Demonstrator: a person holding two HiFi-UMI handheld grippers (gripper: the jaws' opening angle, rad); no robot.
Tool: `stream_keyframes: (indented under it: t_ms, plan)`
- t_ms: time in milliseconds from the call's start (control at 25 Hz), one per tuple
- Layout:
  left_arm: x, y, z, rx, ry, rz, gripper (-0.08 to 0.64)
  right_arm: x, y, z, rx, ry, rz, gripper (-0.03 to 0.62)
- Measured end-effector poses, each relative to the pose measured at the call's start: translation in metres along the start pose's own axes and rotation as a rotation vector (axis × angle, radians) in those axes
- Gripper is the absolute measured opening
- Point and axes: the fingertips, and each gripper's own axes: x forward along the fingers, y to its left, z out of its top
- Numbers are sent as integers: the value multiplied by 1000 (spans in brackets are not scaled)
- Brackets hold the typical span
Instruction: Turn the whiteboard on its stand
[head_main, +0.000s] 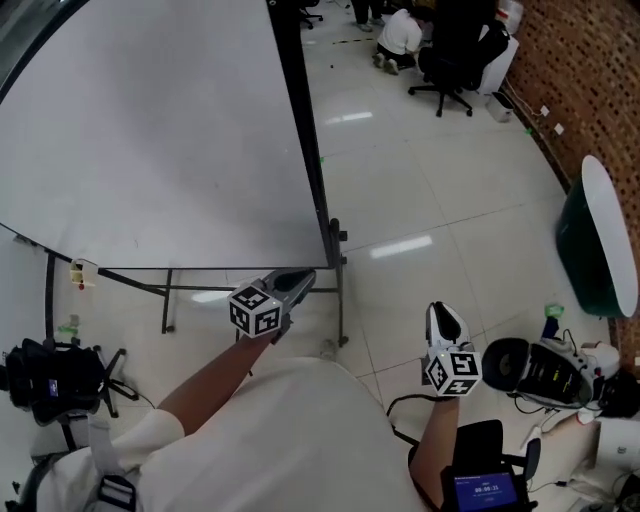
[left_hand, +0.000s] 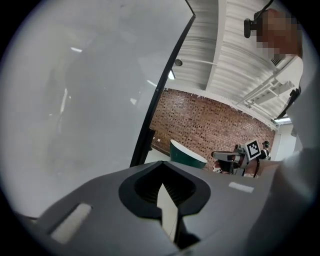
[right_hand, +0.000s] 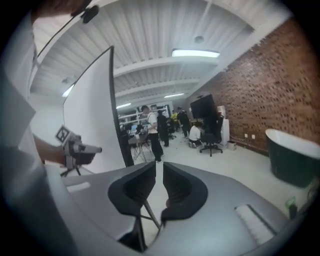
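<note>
The whiteboard (head_main: 150, 130) is tipped almost flat on its black stand (head_main: 341, 300) and fills the upper left of the head view. Its black frame edge (head_main: 305, 130) runs down to the near right corner. My left gripper (head_main: 301, 277) is shut with nothing in it, its tips just below that corner; I cannot tell if it touches. The left gripper view shows its jaws (left_hand: 162, 164) meeting, with the board (left_hand: 75, 100) rising behind. My right gripper (head_main: 445, 312) hangs free to the right. Its jaws (right_hand: 159, 169) stand a narrow gap apart with nothing between them.
A dark green tub with a white rim (head_main: 592, 240) stands at the right by the brick wall (head_main: 590, 60). Gear and cables (head_main: 545, 370) lie on the floor beside my right gripper. A black bag (head_main: 50, 380) sits at lower left. An office chair (head_main: 455, 60) and people are far back.
</note>
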Motion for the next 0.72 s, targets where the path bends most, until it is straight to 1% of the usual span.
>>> stream_keyframes:
  t_ms: [40, 80, 160, 200, 320, 360, 400, 440, 480, 520, 560, 640, 680, 720]
  plan:
    - [1, 2, 0, 2, 3, 6, 20, 9, 6, 5, -30, 8, 26, 52]
    - [0, 6, -1, 0, 5, 17, 19, 17, 14, 16, -14, -9, 65, 52]
    - [-7, 15, 0, -21, -10, 43, 20, 28, 30, 49, 62, -83, 143, 52]
    - [-11, 20, 3, -32, -24, 59, 20, 32, 36, 65, 63, -112, 165, 54]
    - [-27, 33, 12, -65, -69, 126, 20, 45, 39, 96, -17, -129, 189, 60]
    - [-31, 35, 14, -80, -81, 147, 20, 48, 36, 104, -13, -129, 203, 60]
    - [-33, 35, 15, -93, -88, 166, 20, 47, 34, 115, 24, -139, 226, 60]
    - [-33, 35, 15, -103, -90, 180, 20, 43, 33, 130, 84, -161, 257, 60]
    - [-32, 34, 16, -110, -92, 189, 20, 37, 34, 148, 144, -195, 291, 60]
    - [-31, 34, 17, -114, -96, 194, 20, 31, 38, 165, 178, -230, 319, 60]
    - [-32, 36, 19, -114, -103, 197, 20, 28, 42, 179, 174, -255, 333, 60]
    - [-34, 40, 22, -109, -114, 209, 20, 35, 49, 192, 138, -260, 345, 60]
    - [-35, 39, 22, -108, -115, 218, 20, 40, 49, 191, 154, -239, 354, 60]
    - [-35, 36, 22, -105, -114, 225, 20, 47, 45, 186, 181, -197, 356, 60]
